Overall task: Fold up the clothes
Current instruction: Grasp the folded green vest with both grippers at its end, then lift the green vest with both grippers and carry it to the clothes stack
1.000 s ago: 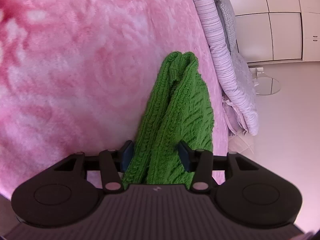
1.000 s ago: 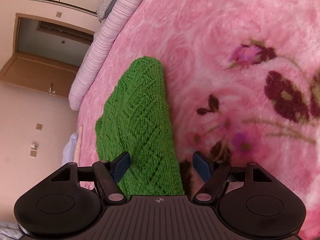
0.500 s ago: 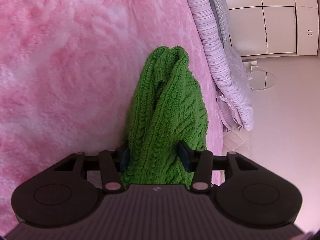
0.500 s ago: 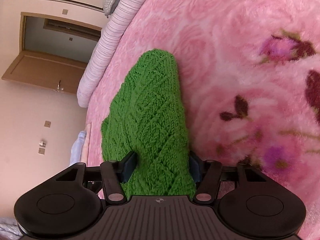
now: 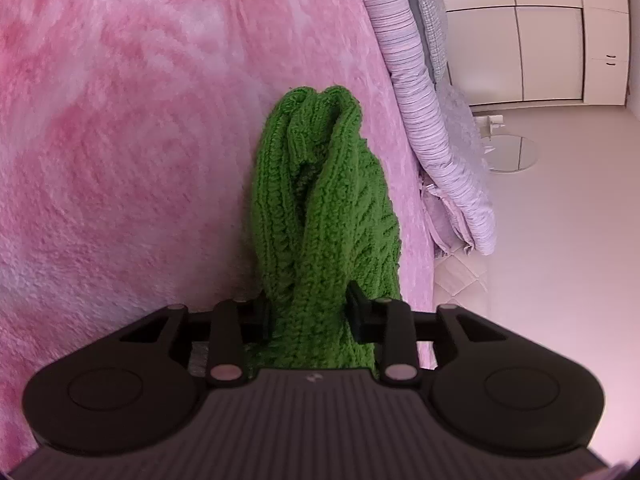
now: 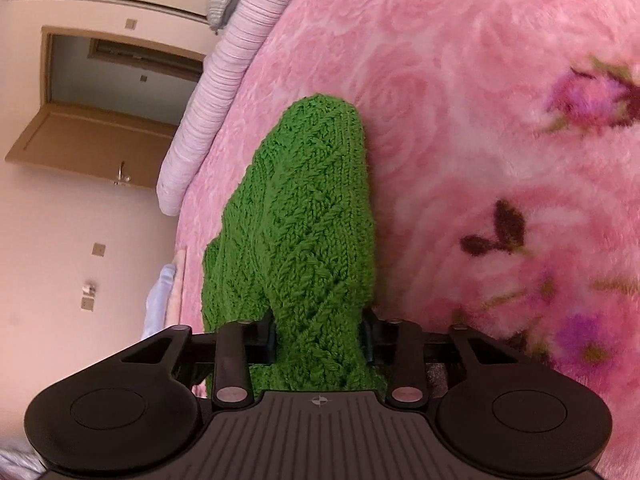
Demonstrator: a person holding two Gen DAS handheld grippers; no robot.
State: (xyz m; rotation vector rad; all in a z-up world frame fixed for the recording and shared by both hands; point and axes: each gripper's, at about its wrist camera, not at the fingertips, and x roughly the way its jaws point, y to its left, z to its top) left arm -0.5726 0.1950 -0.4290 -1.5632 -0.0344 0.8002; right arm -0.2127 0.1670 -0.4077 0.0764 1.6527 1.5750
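Both grippers, left (image 5: 308,314) and right (image 6: 320,336), pinched the green knit garment (image 6: 304,216) at centre frame; holding both ends level would keep folds aligned.

The left gripper (image 5: 307,316) is squeezed tight on the green sweater (image 5: 320,208). The right gripper (image 6: 320,338) squeezes the sweater too.

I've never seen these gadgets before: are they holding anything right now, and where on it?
Yes. Both grip the green knitted garment: the left gripper pinches a bunched edge, the right gripper another gathered end. Which part of the garment cannot be told.
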